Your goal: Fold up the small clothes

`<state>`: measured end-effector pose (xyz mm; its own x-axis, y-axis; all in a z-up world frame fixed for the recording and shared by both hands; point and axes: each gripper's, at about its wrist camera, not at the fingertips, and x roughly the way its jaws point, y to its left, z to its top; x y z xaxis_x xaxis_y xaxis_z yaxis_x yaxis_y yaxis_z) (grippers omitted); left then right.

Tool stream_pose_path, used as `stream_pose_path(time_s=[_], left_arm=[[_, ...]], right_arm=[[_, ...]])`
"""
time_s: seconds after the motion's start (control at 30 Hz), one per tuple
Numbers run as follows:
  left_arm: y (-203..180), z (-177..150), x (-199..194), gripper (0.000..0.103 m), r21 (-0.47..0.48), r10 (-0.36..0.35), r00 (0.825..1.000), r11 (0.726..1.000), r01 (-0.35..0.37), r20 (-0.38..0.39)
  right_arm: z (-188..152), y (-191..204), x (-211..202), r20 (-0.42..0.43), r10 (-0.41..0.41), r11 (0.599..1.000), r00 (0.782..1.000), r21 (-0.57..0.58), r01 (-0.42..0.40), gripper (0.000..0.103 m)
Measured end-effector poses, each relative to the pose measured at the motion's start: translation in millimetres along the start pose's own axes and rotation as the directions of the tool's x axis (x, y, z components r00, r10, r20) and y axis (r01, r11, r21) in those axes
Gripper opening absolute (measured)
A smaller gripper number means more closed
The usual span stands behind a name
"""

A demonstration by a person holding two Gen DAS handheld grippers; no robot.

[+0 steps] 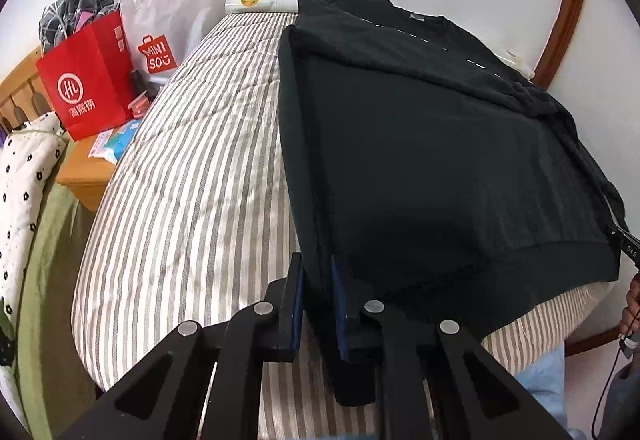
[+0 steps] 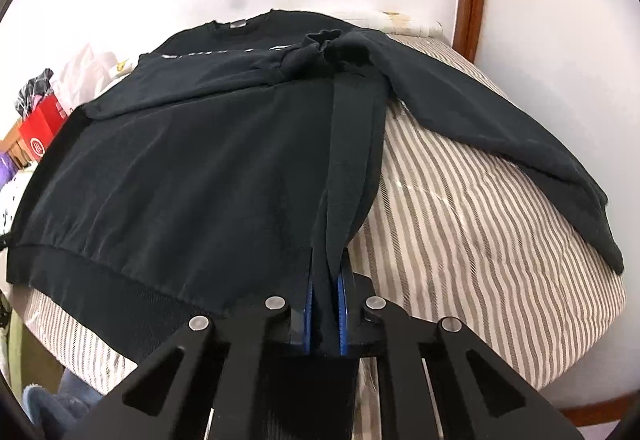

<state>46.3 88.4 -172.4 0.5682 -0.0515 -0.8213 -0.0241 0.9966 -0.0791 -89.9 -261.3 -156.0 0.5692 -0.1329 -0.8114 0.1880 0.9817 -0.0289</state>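
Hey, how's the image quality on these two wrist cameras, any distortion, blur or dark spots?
Left wrist view: heavy fisheye bending of the striped bed, black vignette corners, the black sweatshirt so dark that its folds barely read, a shadow near the left gripper. Right wrist view: same curvature, slightly soft overall, even light on the sweatshirt, no glare, right gripper sharp.

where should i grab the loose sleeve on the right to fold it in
Take the black sweatshirt's outstretched sleeve near its cuff end, coming from the near bed edge. It lies flat and diagonal on the striped bedding with that end free. Both grippers are busy: left gripper and right gripper are each shut on a hem corner.
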Motion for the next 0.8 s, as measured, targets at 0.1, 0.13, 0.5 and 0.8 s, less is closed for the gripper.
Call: stream_pose_path(time_s=[0.1,0.13,0.5,0.8], left_arm=[[-2.1,-15.1,-10.6,0.013,0.015,-0.001,1.0,1.0,0.001,-0.006],[-2.7,-19.2,-13.2,0.013,0.02,0.0,1.0,1.0,0.0,-0.006],[4.2,-28.2,-20.1,0.021,-0.006,-0.04,0.999,0.999,0.04,-0.013],[18.1,8.7,-13.2,0.046,-0.042,-0.005,1.0,0.999,0.007,0.028]], right_arm=[[-5.7,-4.0,-12.8,0.008,0.005,1.0,1.0,-0.002,-0.005,0.009],[-7.0,-4.7,-16.6,0.01,0.009,1.0,1.0,-0.005,-0.009,0.009],[1.4,9.7,-27.9,0.017,-0.055,0.995,0.998,-0.078,0.056,0.018],[82.3,58.4,-50.4,0.157,0.0,0.992,0.988,-0.128,0.02,0.037]])
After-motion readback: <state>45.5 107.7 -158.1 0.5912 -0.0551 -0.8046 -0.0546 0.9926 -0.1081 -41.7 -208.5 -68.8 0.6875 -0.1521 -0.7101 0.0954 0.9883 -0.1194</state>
